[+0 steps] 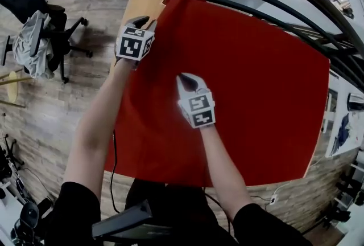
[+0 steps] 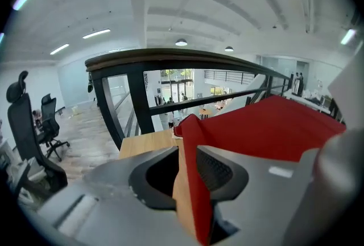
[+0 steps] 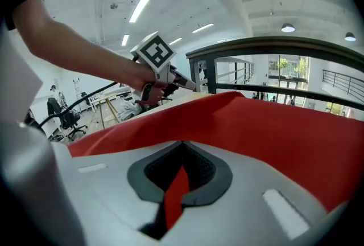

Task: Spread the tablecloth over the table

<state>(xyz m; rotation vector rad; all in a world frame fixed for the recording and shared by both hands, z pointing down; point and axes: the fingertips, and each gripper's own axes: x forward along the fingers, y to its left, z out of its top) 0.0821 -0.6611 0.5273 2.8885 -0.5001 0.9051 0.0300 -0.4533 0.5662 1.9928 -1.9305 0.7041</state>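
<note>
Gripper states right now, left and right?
Left gripper: open, tablecloth edge between the jaws, not clamped.
Right gripper: closed on the tablecloth.

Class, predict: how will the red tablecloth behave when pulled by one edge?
Probably floppy: the tablecloth bunches into a raised fold at its far corner. Likely light, since the right gripper holds it by a thin pinch.
</note>
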